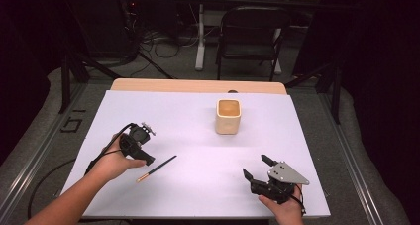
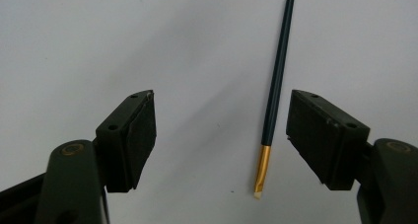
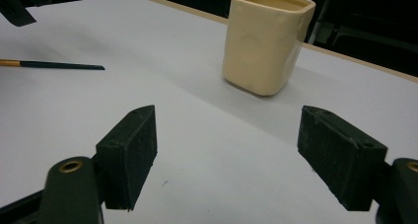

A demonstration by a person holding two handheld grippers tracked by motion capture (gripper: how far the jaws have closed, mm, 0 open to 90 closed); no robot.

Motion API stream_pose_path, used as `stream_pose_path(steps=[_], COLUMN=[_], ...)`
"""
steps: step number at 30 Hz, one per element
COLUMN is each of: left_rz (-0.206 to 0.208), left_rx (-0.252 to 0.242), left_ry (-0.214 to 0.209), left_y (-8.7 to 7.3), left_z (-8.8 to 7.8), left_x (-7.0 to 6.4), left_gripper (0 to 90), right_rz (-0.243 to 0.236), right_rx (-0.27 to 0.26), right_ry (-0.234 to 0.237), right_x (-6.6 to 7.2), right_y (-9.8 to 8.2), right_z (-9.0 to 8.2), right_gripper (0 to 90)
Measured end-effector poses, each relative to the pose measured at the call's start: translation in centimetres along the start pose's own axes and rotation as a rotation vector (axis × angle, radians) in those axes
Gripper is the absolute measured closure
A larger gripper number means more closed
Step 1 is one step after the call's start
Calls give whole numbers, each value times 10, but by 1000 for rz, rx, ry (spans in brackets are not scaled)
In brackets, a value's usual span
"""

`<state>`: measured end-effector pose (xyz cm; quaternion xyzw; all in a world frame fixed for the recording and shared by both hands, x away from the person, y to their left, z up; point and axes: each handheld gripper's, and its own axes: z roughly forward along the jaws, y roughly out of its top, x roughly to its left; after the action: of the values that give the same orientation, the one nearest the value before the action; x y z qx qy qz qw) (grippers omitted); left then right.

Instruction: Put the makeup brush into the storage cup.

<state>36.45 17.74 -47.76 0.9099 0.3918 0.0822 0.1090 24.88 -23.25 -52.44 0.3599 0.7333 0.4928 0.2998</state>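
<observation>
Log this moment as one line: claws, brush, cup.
left claw: open, above brush | brush: flat on table, untouched | right claw: open, empty | cup: upright, apart from both

Wide-open left gripper [image 2: 222,135], dark paintbrush [image 2: 275,93] between jaws, white table [image 2: 98,36]

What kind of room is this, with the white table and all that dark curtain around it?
Most likely a lab or studio for recording hand work. A white-covered table stands among dark curtains, metal stands and floor cables, with a folding chair behind. A person holds cabled tongs over a paintbrush and a cream cup.
</observation>
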Motion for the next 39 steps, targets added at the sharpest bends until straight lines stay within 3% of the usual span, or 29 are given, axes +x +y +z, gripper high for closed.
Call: stream_pose_path(steps=[15, 20, 39], left_rz=[5, -1, 11], left_rx=[37, 47, 66], left_ry=[-2, -4, -17], left_y=[9, 11, 19], left_z=[10, 13, 21], left_x=[-1, 0, 2], left_gripper=[295, 298, 362], right_rz=[-4, -6, -12], right_rx=[2, 24, 11], right_ry=[2, 2, 7], right_x=[0, 0, 1], right_y=[0, 0, -1], right_z=[1, 0, 2], right_gripper=[228, 228, 228])
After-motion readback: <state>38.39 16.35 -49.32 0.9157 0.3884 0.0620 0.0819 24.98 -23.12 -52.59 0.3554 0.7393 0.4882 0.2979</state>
